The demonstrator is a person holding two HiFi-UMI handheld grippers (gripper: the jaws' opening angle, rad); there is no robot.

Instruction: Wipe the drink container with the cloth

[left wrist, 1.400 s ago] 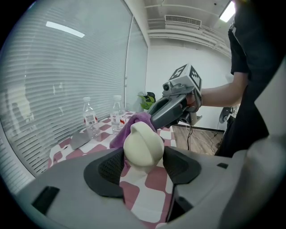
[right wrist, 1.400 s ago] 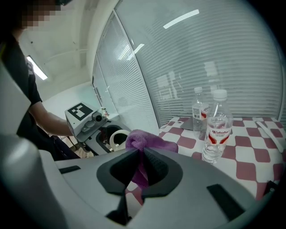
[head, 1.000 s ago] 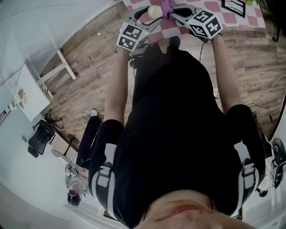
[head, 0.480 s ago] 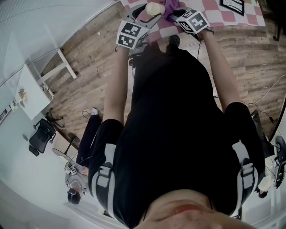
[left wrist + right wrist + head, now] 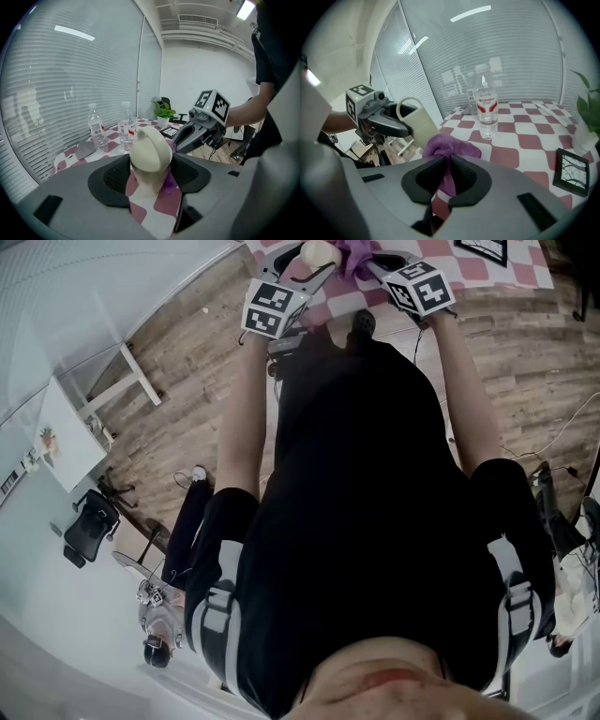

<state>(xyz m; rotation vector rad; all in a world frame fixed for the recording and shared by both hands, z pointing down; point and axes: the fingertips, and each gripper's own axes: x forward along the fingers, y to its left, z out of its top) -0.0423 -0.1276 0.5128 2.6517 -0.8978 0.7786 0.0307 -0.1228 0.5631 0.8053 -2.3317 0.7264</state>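
Since a second ago my right claw [image 5: 446, 176] has come in closer to the cup [image 5: 150, 150] and rolled a little, so its marker cube sits at a new angle in the head view, while the left claw [image 5: 305, 261] has hardly shifted. The left claw is clamped on the cream cup, one pad on each side of its body, and holds it tilted in the air at the near edge of the checked tabletop [image 5: 520, 150], the handle on its upper side. The right claw is pinched tight on a purple cloth [image 5: 443, 146]. A strip of it runs down between the pads, and a bunched wad sticks out beyond the tips. That wad lies against the lower side of the cup, on the side facing my right claw. From the left gripper view only a sliver of purple peeks out beside the cup. Farther back on the tabletop stand two clear water bottles [image 5: 487, 112] with red labels, close together. A small framed picture [image 5: 571, 171] lies near the right edge, with a leafy plant [image 5: 588, 112] just behind it.
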